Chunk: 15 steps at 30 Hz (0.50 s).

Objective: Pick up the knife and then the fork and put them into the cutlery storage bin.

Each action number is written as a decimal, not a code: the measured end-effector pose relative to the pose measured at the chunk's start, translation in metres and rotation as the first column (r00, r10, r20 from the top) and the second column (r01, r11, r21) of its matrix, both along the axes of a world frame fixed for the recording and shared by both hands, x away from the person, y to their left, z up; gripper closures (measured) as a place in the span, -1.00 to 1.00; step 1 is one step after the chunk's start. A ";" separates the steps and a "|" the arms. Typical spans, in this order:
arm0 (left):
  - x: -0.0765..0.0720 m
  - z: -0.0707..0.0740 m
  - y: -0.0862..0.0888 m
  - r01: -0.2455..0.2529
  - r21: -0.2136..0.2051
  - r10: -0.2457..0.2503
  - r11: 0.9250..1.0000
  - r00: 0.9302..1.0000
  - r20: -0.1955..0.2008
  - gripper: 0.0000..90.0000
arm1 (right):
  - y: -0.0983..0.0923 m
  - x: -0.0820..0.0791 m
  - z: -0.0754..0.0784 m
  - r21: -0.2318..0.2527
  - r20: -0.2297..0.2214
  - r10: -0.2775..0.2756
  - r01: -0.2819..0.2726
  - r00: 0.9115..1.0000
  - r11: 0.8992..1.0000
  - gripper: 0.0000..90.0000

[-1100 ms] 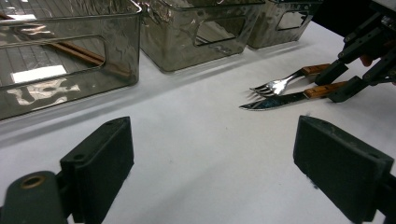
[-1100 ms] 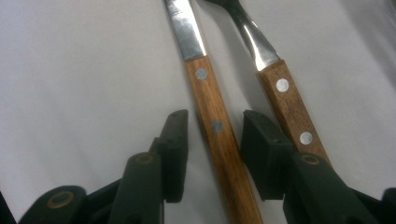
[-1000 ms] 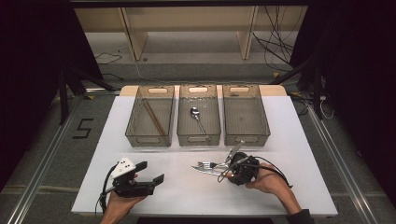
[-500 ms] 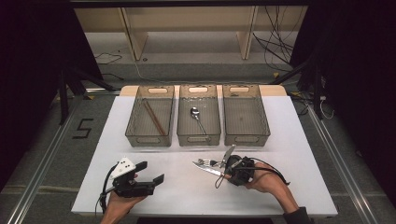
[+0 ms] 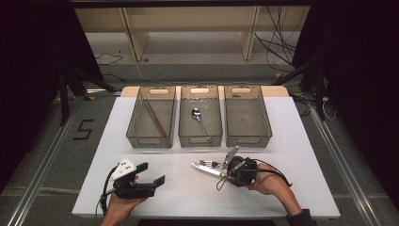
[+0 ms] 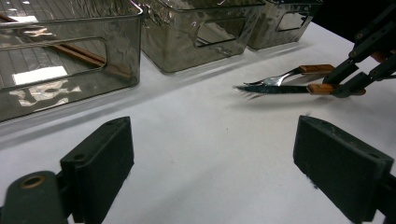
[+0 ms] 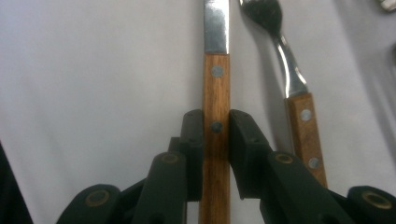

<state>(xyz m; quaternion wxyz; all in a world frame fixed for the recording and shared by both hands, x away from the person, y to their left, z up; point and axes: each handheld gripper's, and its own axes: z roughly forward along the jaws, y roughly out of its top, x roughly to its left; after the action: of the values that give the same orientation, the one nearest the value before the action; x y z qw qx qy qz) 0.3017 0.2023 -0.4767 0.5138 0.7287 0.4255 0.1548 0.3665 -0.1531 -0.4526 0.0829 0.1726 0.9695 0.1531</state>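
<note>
Right gripper view, lower centre of the frame: the right gripper [image 7: 215,128] has its two black jaws pressed against the sides of the wooden handle of a knife [image 7: 215,93], having just been closing onto it. The knife's steel blade runs up to the top edge of the frame. Just to its right lies a fork [image 7: 294,93] with a matching riveted wooden handle, close beside the knife but apart from the jaws, on the white table [image 7: 93,70].

High view shows the same gripper at lower centre-right, held in the person's right hand [image 5: 268,183], with the knife's blade pointing toward the left of the frame. At lower left, the left gripper [image 5: 146,174] sits low over the table, well apart from the cutlery. In the left gripper view its jaws stand wide apart with nothing but bare table between them.

Across the middle of the high view stand three clear bins in a row: the left bin [image 5: 136,134] holds brown chopsticks [image 5: 154,117], the middle bin [image 5: 184,134] holds a spoon [image 5: 199,120], and the right bin [image 5: 266,127] stands beside them.
</note>
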 end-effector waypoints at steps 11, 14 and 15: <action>0.000 -0.001 0.001 -0.003 0.001 0.003 1.000 1.000 0.006 -0.74 | -0.015 0.006 0.023 0.195 0.008 -0.086 0.083 0.996 0.977 0.70; 0.000 0.000 0.001 -0.003 0.002 0.003 1.000 1.000 0.009 -0.74 | -0.020 0.009 0.030 0.240 0.011 -0.124 0.117 0.992 0.964 0.71; 0.000 0.000 0.001 -0.004 0.002 0.004 1.000 1.000 0.010 -0.74 | -0.022 0.011 0.033 0.256 0.015 -0.140 0.132 0.990 0.958 0.71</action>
<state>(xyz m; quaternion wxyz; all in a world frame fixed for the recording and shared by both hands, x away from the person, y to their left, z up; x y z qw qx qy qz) 0.3019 0.2035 -0.4771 0.5149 0.7276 0.4241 0.1599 0.3780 -0.1748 -0.4201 0.0862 0.2454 0.9262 0.2729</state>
